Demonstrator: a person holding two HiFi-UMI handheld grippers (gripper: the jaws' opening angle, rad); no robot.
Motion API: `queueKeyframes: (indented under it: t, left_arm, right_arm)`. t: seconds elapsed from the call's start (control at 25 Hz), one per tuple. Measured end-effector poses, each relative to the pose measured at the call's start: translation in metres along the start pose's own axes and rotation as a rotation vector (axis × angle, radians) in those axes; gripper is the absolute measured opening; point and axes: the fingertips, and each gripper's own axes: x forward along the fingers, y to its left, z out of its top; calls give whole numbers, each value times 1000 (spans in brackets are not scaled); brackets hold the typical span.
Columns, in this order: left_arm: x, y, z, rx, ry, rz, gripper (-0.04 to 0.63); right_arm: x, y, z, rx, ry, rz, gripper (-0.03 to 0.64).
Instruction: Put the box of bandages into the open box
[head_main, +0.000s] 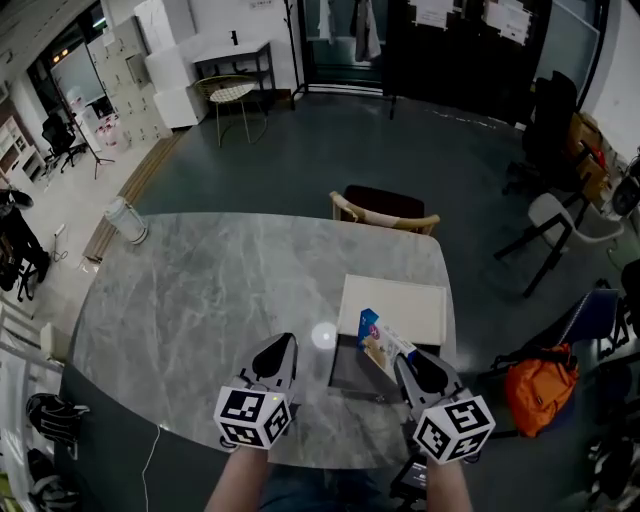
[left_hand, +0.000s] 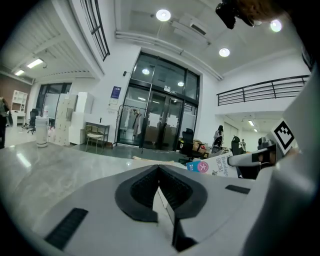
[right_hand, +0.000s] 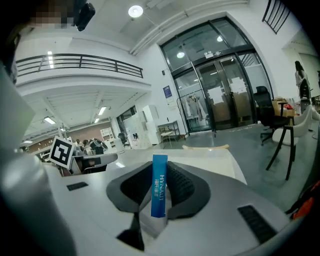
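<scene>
As the bandage box (head_main: 378, 338) looks light, crushable card, we favour a gentle side pinch: right gripper (head_main: 408, 365) nips it over the open box (head_main: 400, 300); left gripper (head_main: 283, 352) pressed together, empty.

Your box of bandages (head_main: 378, 342) — slim, blue and white — sits tilted, pinched in your right gripper (head_main: 405, 362), just above the table's (head_main: 220, 290) near right part. There the open box (head_main: 400, 300) lies flat, white lid folded back, dark inside showing.
</scene>
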Motion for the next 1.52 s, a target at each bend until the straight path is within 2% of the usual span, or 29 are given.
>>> queueKeyframes:
  t: [0.24,0.52,0.84,1.24,1.4,1.52]
  left_arm:
    - [-15,11,-48,-84,50,66,12]
    - [-32,15,-76,-135,86,103,12]
    - [-35,36,-67,-129,73,124,12]
    - [-35,54,-54,-141,62,132,12]
    - [-39,66,-52,-142,58,154,12]
    - [-42,76,-52,-145,60,173,12]
  right_arm:
    - [0,10,-46,6,115,49,101]
    - [4,18,-65,10,180,83,101]
    - [17,8,-77,126,302,62,103]
    - [30,-18,-93,89,494,-38,112]
    - [33,-29,-100,139,529,-44,118]
    - [37,-38,-108,138,571,-57,127]
